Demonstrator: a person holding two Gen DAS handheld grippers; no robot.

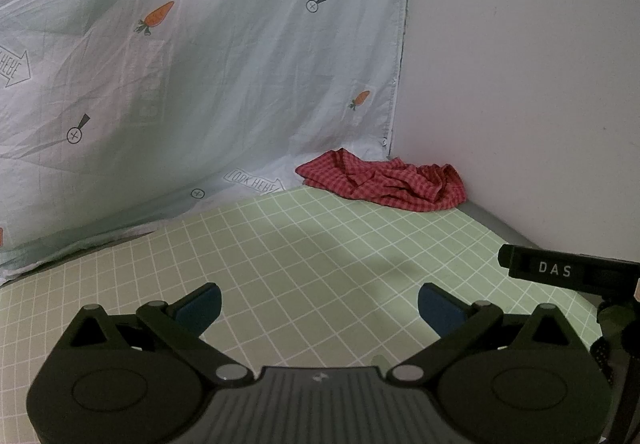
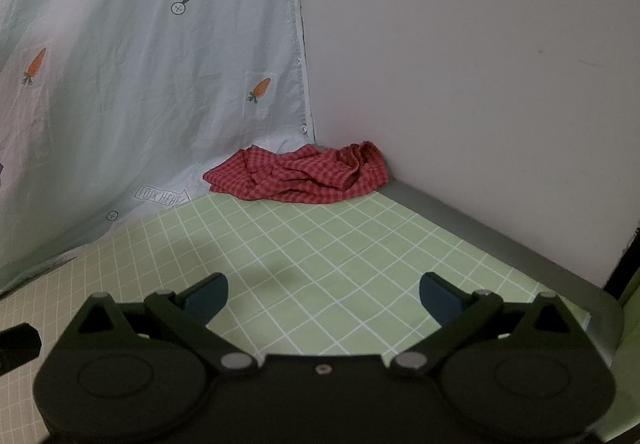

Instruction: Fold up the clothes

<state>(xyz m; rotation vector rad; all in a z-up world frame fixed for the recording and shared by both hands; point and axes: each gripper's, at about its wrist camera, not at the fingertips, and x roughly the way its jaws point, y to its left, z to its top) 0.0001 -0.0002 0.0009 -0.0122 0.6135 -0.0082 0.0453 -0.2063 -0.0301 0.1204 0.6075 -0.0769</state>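
**Both claws wide, garment waiting in the corner**

Left claw (image 1: 319,308) and right claw (image 2: 323,298) both stand spread wide with nothing between their blue pads, hovering side by side over the near part of the table.

Largest in view is the pale printed sheet (image 1: 180,63) hanging at the back, with carrots and arrows on it, beside a plain wall (image 1: 520,83). Below lies the green checked table cover (image 1: 320,244), bare apart from one item.

That item is the red checked garment (image 1: 384,183), crumpled in a loose heap at the far corner, against the wall and the foot of the sheet (its shape is too bunched to tell what kind of clothing it is).

Reaching it well likely means pinching an outer edge, then drawing it onto open table to spread flat before any fold.
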